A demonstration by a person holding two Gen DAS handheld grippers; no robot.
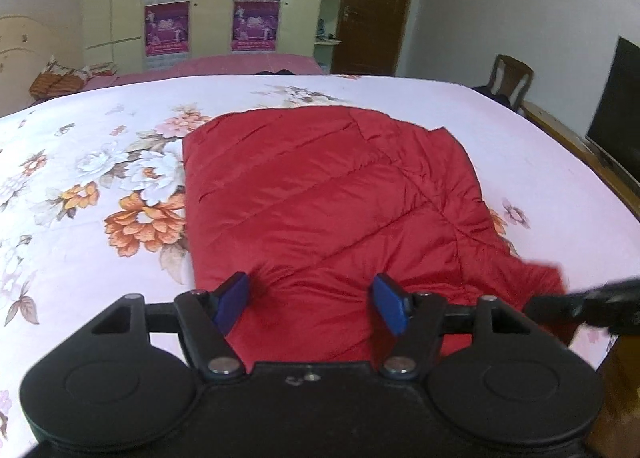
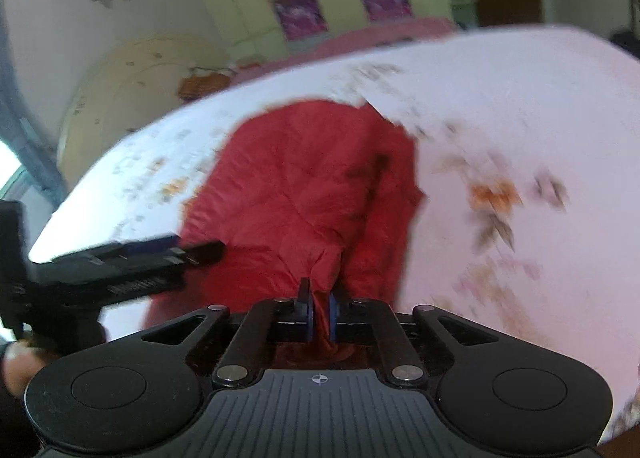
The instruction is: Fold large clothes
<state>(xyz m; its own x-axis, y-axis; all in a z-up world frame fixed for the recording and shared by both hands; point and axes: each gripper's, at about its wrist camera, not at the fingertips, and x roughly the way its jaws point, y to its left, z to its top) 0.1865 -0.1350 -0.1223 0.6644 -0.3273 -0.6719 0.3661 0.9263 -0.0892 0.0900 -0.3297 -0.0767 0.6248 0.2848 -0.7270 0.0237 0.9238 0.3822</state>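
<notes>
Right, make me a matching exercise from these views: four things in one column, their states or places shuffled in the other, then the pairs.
1. left hand-held gripper
2. right hand-held gripper
3. red quilted jacket
4. television

A. lies on the floral bedsheet
B. open above the fabric
C. off the bed's right side
D. shut on bunched red fabric

Pairs: 1-B, 2-D, 3-A, 4-C
</notes>
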